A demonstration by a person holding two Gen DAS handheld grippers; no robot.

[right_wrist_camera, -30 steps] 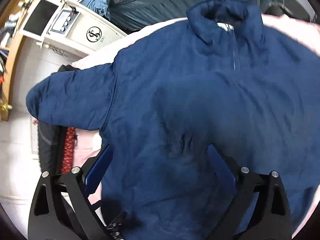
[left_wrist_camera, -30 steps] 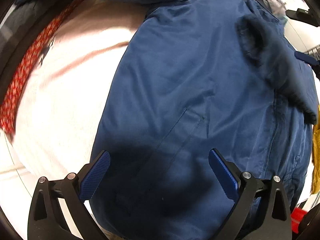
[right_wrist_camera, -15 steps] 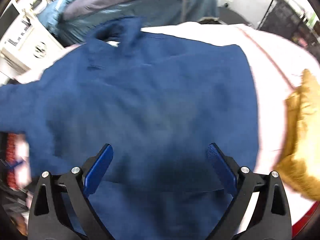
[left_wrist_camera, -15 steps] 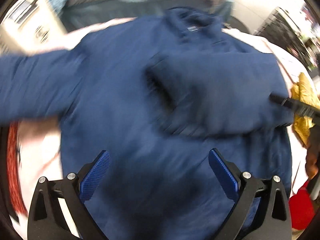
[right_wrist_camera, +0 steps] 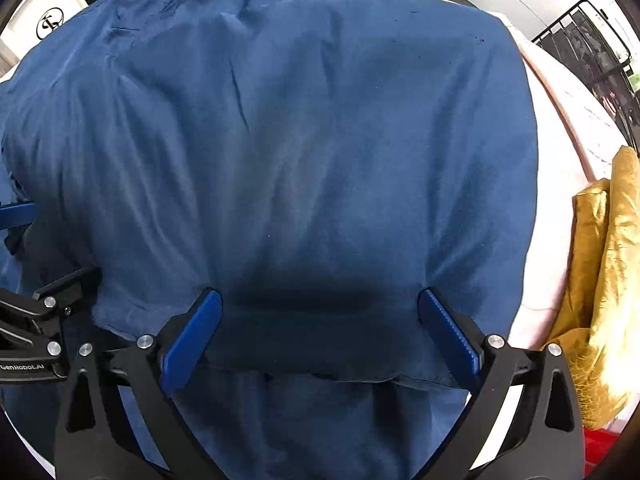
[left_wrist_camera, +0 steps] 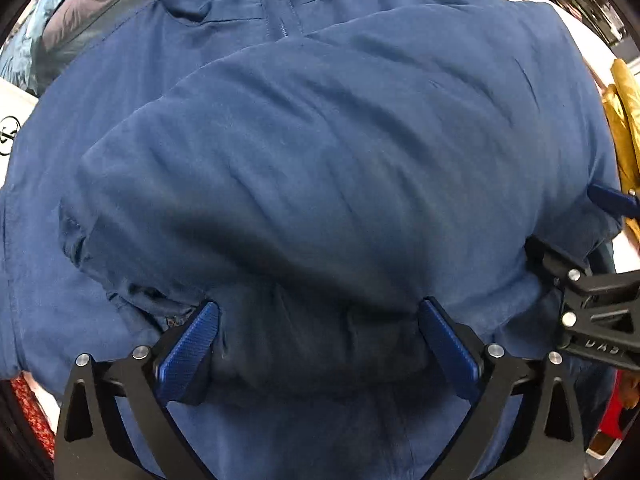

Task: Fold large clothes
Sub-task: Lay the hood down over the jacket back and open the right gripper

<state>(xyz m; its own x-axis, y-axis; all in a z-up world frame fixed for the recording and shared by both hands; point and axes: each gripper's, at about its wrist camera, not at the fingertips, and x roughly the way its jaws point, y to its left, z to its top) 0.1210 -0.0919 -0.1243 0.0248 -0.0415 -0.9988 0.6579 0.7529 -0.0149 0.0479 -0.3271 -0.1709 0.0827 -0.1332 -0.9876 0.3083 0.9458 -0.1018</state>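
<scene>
A large navy blue jacket [left_wrist_camera: 320,168] lies spread on a pale pink surface, collar at the top, with one sleeve folded across its front. It fills the right wrist view too [right_wrist_camera: 304,152]. My left gripper [left_wrist_camera: 318,340] is open, its blue pads on either side of the folded sleeve's lower edge. My right gripper [right_wrist_camera: 318,332] is open, its pads straddling a folded edge of the jacket near the right side. Each gripper shows at the edge of the other's view, the right one [left_wrist_camera: 592,320] and the left one [right_wrist_camera: 36,320].
A mustard yellow garment [right_wrist_camera: 600,288] lies at the right on the pink surface [right_wrist_camera: 560,128]. A red patterned cloth [left_wrist_camera: 32,412] sits at lower left. A white box with a logo [right_wrist_camera: 48,20] and a pile of grey-blue clothes [left_wrist_camera: 60,12] lie behind the jacket. A black wire rack [right_wrist_camera: 592,44] stands far right.
Both grippers have swung over and dropped close to the jacket's lower part. The sleeve that was stretched out to the left now lies folded across the jacket's front.
</scene>
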